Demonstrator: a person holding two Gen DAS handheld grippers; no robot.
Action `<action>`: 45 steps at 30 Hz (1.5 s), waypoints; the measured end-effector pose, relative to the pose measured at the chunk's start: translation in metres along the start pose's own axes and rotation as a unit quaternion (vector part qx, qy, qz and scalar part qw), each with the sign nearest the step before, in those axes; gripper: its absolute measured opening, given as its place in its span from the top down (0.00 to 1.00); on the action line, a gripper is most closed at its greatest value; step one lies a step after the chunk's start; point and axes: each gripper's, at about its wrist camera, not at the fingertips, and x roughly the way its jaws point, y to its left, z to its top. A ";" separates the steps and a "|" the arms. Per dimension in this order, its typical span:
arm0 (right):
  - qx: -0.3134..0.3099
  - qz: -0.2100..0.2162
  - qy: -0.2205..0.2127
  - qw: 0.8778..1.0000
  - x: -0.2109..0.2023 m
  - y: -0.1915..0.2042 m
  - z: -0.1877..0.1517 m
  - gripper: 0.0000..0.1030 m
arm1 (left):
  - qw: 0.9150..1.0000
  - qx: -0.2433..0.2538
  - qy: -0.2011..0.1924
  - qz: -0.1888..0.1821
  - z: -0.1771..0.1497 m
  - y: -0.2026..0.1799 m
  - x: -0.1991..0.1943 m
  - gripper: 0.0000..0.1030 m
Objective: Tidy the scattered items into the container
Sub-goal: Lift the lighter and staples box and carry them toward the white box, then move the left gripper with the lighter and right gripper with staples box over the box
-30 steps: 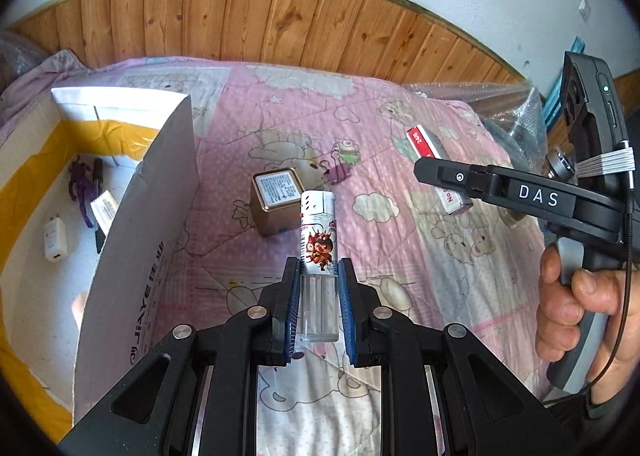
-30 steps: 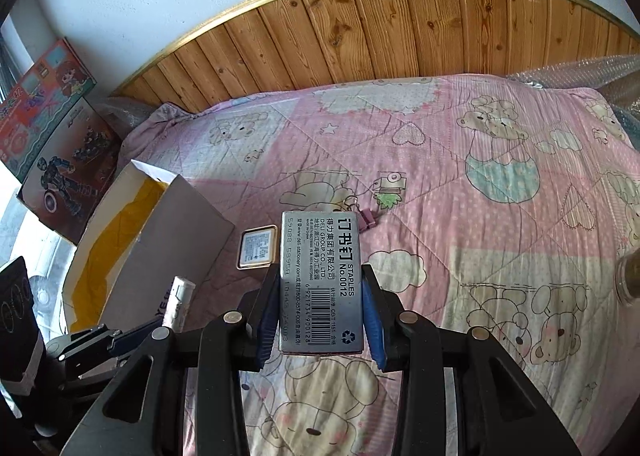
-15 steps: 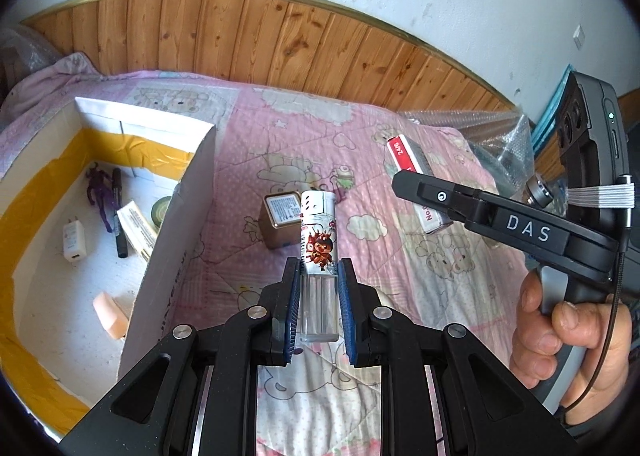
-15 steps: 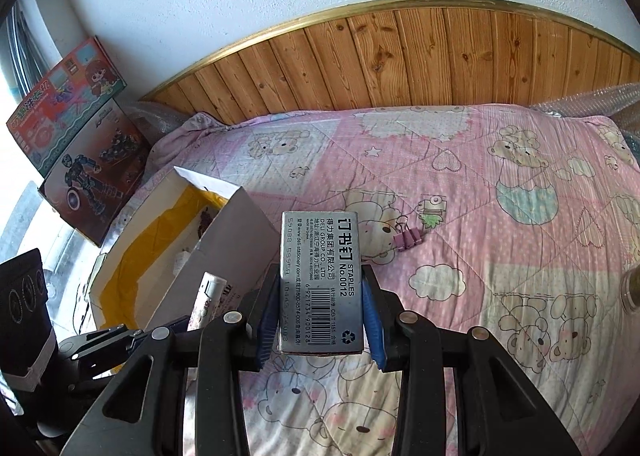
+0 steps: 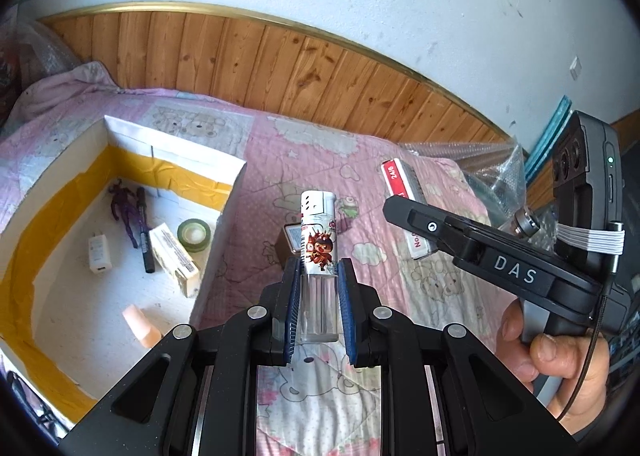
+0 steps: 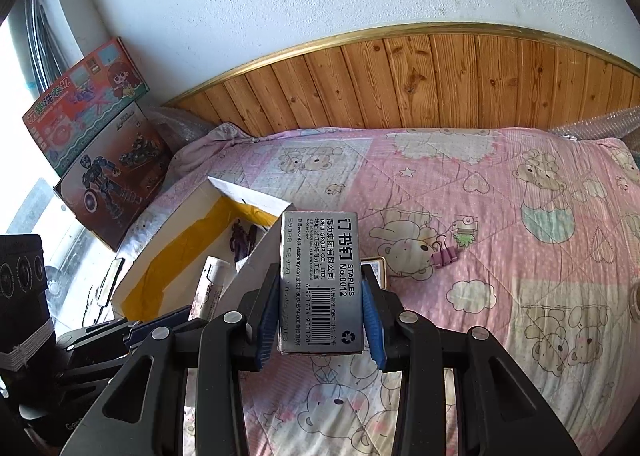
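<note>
Both grippers loaded: left gripper [image 5: 318, 312] clamps upright lighter [image 5: 318, 252], right gripper [image 6: 322, 316] clamps staples [image 6: 322, 280]; box [image 5: 224, 232] lies left, nearer the left.

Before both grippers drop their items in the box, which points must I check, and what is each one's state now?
1. Left gripper shut on lighter: ok.
2. Right gripper shut on staples box: ok.
3. Cardboard box open, bare floor left inside: ok.
4. Lighter above the cardboard box opening: not ok, it is beside the wall.
5. Staples box above the opening: cannot tell.
</note>
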 end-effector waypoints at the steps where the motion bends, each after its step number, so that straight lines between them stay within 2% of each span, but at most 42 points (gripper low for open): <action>1: -0.002 0.001 -0.004 1.000 -0.001 0.003 0.001 0.62 | 1.000 -0.005 -0.001 0.001 0.001 0.004 -0.002 0.82; 25: -0.033 0.048 -0.028 0.998 0.001 0.060 0.003 0.63 | 0.997 -0.064 -0.029 0.026 0.014 0.074 -0.034 0.82; 45: -0.061 0.060 -0.038 0.996 0.014 0.107 -0.001 0.63 | 0.992 -0.111 -0.036 0.038 0.011 0.126 -0.050 0.82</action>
